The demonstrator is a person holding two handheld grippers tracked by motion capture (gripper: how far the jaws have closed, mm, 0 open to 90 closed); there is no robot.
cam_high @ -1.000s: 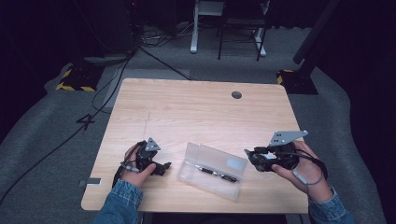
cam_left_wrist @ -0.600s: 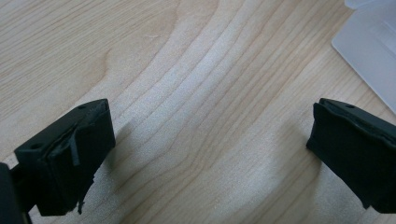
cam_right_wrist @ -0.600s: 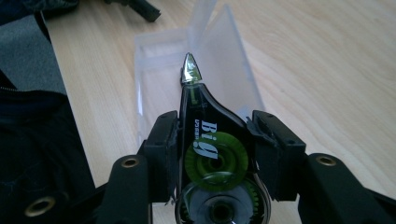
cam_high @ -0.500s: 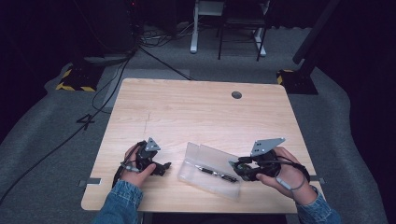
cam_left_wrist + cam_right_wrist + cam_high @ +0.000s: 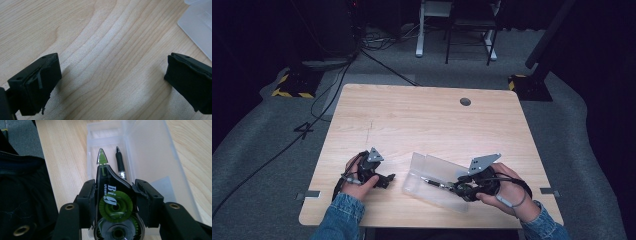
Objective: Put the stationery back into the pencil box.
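Gripped the correction tape dispenser (image 5: 111, 195) in the right gripper (image 5: 455, 187), jaws roughly half closed and pressed on its two narrow sides, green reel facing the camera and clear tip pointing ahead. Held nose-first over the open clear case (image 5: 427, 172), lying lid-open on the table (image 5: 422, 125) near the person's edge. Probably aimed that way for lowering lengthwise into the tray, alongside the black pen (image 5: 120, 163) already lying on the case's floor. Clamped across the broad middle of the body, likely for a steady hold with the tip left free to go in first. Rested the left gripper (image 5: 386, 179) on the wood just left of the case, apart from it, jaws spread wide with nothing between them but bare tabletop. Seemingly parked there within reach, ready to steady the light case against sliding. Could not tell from these views whether the dispenser already touched the case's floor or hung just above it.
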